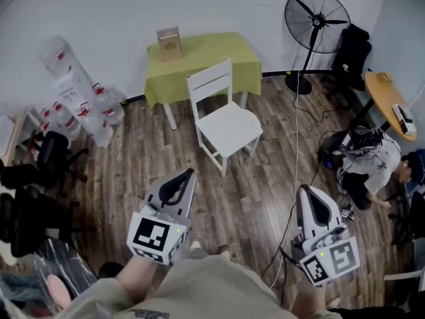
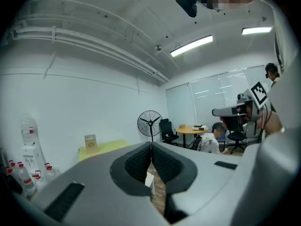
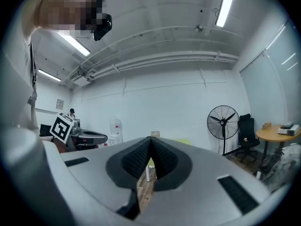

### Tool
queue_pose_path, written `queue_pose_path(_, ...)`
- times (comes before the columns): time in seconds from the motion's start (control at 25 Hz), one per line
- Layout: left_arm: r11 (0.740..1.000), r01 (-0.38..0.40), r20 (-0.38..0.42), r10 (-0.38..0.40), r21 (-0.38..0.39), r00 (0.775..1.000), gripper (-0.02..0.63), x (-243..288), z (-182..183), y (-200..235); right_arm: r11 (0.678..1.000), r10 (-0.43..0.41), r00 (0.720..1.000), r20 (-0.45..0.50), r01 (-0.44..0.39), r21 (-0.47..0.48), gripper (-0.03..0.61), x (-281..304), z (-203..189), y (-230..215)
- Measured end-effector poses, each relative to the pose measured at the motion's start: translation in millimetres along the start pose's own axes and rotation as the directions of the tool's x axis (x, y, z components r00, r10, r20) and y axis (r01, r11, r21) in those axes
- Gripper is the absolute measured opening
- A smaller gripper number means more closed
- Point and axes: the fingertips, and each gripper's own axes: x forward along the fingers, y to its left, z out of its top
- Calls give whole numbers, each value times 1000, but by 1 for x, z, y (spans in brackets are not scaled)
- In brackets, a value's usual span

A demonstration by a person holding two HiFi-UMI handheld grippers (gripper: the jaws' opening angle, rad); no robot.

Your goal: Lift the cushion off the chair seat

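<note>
A white wooden chair [image 1: 216,85] stands on the wood floor in the middle of the head view, turned at an angle. Its seat [image 1: 230,128] is flat and white; I cannot tell a cushion's edge from the chair. My left gripper [image 1: 188,173] and right gripper [image 1: 303,190] are held low near my body, well short of the chair, both shut and empty. In the left gripper view the left gripper [image 2: 151,147] has its pads together, with a sliver of the white chair [image 2: 149,180] below them. The right gripper [image 3: 151,141] is likewise shut in its own view.
Behind the chair is a table with a yellow-green cloth [image 1: 206,62] and a small box [image 1: 169,43]. Also in view: a standing fan [image 1: 317,20] with its cable [image 1: 297,145], water bottles [image 1: 80,98], black office chairs [image 1: 46,158], and a crouching person [image 1: 368,168] by a round table [image 1: 388,102].
</note>
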Motion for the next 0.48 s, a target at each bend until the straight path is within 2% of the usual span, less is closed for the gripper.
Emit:
queue_pose_path(0.2, 1000, -1, 11, 1, -3, 1000, 21, -1, 2, -14, 1000, -9, 1000, 12, 9, -15, 23, -10, -2, -10)
queue_pose_path(0.36, 999, -31, 84, 32, -9, 996, 23, -7, 10, -19, 999, -50, 996, 73, 51, -12, 31, -21, 2, -21)
queue_pose_path(0.44, 1000, -28, 81, 29, -10, 996, 36, -6, 6, -22, 997, -78, 993, 85, 80, -17, 176, -24, 0, -28)
queue_pose_path(0.48, 1000, -17, 67, 17, -7, 998, 97, -3, 2, -24, 996, -86, 993, 85, 87, -18, 201, -25, -1, -32)
